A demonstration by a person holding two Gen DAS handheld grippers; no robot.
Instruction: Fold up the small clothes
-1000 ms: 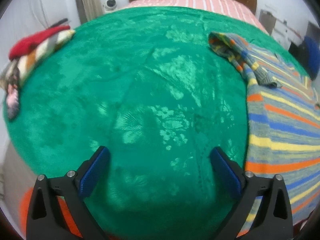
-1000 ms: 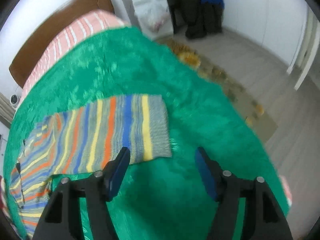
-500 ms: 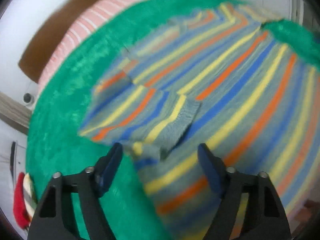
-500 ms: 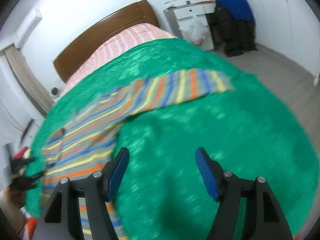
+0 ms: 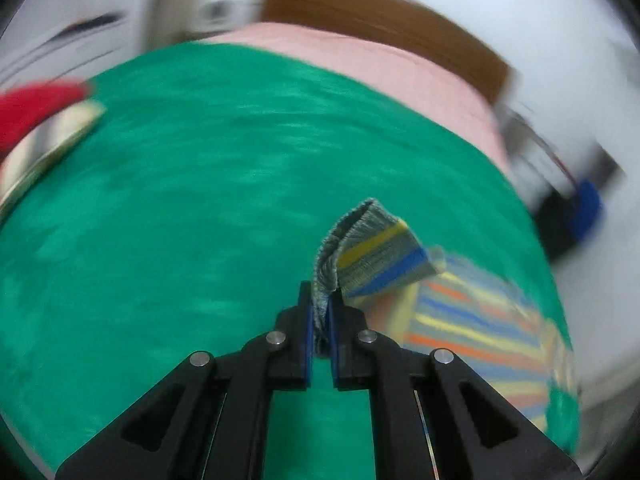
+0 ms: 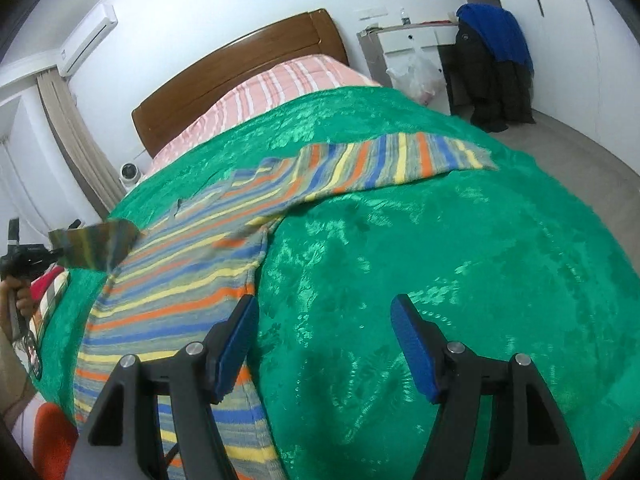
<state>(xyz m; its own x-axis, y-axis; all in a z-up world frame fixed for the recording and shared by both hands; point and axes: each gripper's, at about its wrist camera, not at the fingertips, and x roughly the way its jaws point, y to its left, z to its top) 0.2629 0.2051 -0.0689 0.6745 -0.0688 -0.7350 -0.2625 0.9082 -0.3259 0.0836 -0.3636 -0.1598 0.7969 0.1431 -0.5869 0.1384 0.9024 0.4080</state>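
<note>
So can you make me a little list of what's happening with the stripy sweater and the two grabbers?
surface: green blanket on a bed
garment: striped sweater, lying spread on the blanket
left gripper: fingers shut on the sweater's sleeve cuff, lifted off the blanket
right gripper: open, holding nothing, over the blanket beside the sweater's body
other sleeve: stretched out flat
nearby: red and cream clothes at the blanket's edge

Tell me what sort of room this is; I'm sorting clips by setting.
A bedroom, most likely: a bed with a wooden headboard and green blanket, an air conditioner on the wall, and clothes draped by a white dresser.
</note>
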